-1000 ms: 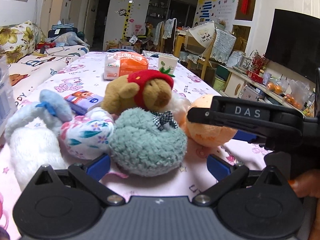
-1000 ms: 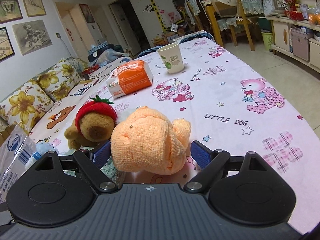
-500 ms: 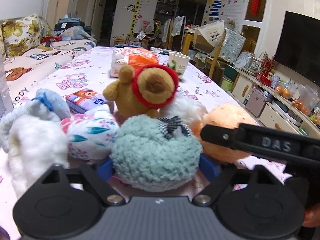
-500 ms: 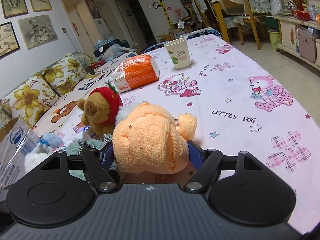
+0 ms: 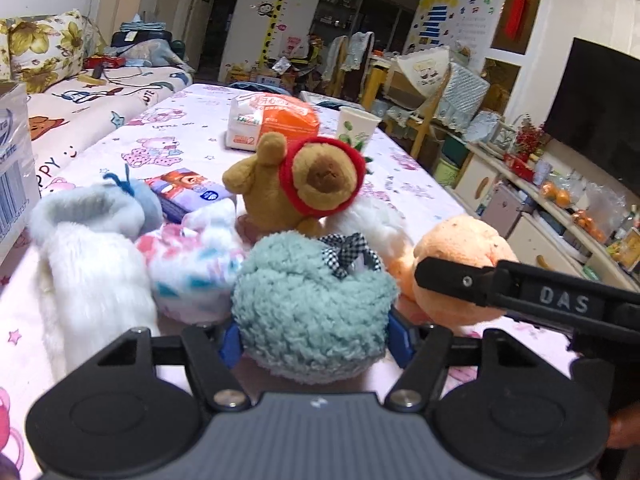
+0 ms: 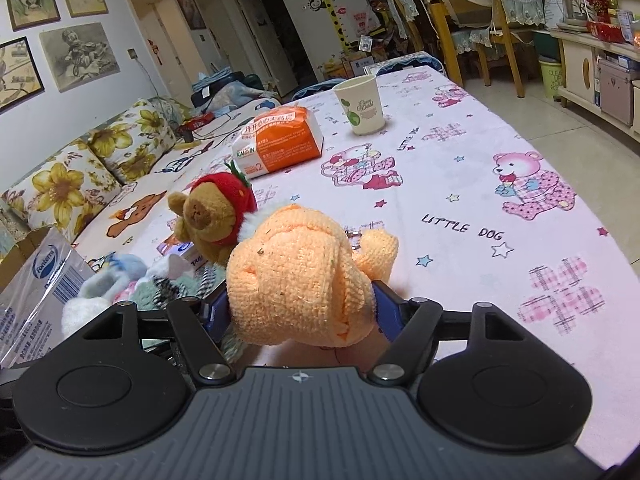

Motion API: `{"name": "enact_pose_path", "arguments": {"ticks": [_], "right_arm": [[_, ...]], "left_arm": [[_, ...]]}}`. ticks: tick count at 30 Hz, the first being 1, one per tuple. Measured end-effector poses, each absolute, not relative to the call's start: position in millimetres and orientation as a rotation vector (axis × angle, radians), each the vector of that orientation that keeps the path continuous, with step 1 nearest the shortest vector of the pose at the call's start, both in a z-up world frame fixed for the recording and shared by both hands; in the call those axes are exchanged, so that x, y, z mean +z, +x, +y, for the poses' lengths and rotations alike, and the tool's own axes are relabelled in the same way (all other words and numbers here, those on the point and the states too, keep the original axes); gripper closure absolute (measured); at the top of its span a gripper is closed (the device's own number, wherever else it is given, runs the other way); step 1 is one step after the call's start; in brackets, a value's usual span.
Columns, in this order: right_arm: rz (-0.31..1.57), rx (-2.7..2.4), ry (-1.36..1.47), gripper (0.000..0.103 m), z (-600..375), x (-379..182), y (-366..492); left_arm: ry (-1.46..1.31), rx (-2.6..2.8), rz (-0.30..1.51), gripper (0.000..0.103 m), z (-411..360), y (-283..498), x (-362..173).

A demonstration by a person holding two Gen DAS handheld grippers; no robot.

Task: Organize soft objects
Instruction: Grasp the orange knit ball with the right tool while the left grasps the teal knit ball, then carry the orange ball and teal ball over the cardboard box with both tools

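Note:
My left gripper (image 5: 316, 340) is shut on a fuzzy teal plush (image 5: 312, 304) with a checked bow. My right gripper (image 6: 304, 312) is shut on an orange knitted plush (image 6: 296, 280); it shows at the right of the left wrist view (image 5: 456, 264), with the right gripper's black finger (image 5: 500, 284) across it. A brown bear with a red strawberry hood (image 5: 316, 180) sits just behind both. A floral soft piece (image 5: 192, 268) and a white and blue fluffy piece (image 5: 88, 240) lie to the left of the teal plush.
On the pink cartoon tablecloth (image 6: 480, 184) stand an orange tissue pack (image 6: 280, 140) and a paper cup (image 6: 360, 104) farther back. A small purple packet (image 5: 184, 196) lies behind the soft pile. A plastic-wrapped carton (image 6: 32, 292) stands at the left edge, with a sofa beyond.
Both grippers have closed, the left on the teal plush, the right on the orange plush. The views have crept forward and the bear now looks tilted over.

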State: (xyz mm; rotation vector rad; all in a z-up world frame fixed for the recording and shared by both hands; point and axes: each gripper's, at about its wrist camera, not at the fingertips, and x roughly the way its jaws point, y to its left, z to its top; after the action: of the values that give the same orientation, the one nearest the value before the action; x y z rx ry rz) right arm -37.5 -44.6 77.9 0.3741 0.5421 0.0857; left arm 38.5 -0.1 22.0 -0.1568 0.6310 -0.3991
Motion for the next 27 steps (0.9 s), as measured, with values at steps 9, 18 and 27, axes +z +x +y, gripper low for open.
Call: {"name": "enact_pose_path", "arguments": {"ticks": [9,18,27], "right_arm": [[0.514,0.089,0.364,0.014,-47,86,-44],[0.518,0.108,0.319,0.014,-34,87,-41],[0.510,0.131,0.312,0.014,-21,92,-39]], "left_arm": [[-0.162,-0.473,0.588,0.035,18,18,35],[-0.167,-0.471,0.537,0.035,38,4,47],[-0.190,-0.442,0.473,0.035,62,-7,60]]}}
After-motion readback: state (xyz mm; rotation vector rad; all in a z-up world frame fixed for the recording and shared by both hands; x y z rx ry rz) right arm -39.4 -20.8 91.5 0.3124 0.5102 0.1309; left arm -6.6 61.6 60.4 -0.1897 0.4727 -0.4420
